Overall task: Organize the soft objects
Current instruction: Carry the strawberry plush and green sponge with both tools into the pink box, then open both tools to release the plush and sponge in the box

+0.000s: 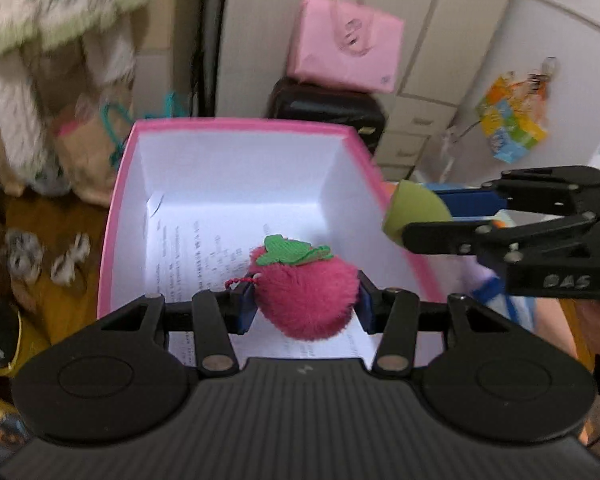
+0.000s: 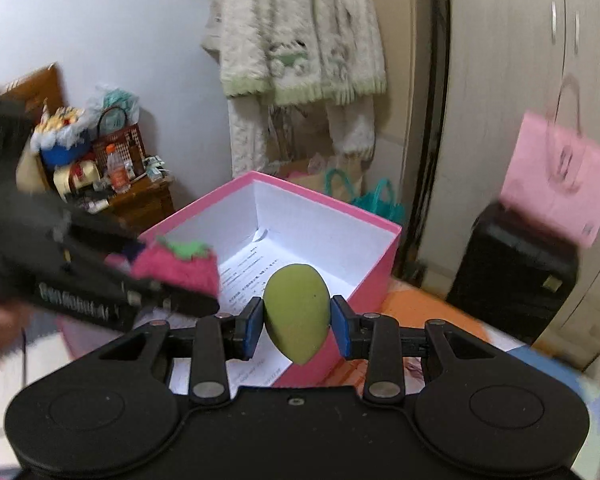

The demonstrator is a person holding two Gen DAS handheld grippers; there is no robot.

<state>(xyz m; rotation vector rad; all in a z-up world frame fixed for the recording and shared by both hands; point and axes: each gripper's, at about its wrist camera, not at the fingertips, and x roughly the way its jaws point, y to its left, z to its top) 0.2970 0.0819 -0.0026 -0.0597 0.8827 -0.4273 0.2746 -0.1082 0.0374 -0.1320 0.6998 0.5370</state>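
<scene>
Over pink box [image 1: 118, 216], left gripper [image 1: 305, 304] clamping plush strawberry [image 1: 306, 300], right gripper [image 2: 297, 322] clamping green sponge [image 2: 296, 312]

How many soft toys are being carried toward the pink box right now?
2. A fuzzy strawberry sits clamped in the left tool over the pink box; a green egg-shaped sponge sits clamped in the right tool beside it.

I am working in a lived-in bedroom at home: a fluffy white robe [image 2: 300, 40] hangs by the wardrobe doors [image 2: 508, 80], a pink gift bag [image 1: 350, 46] sits on a black suitcase [image 1: 328, 110], and a wooden nightstand [image 2: 140, 200] is piled with clutter.
</scene>
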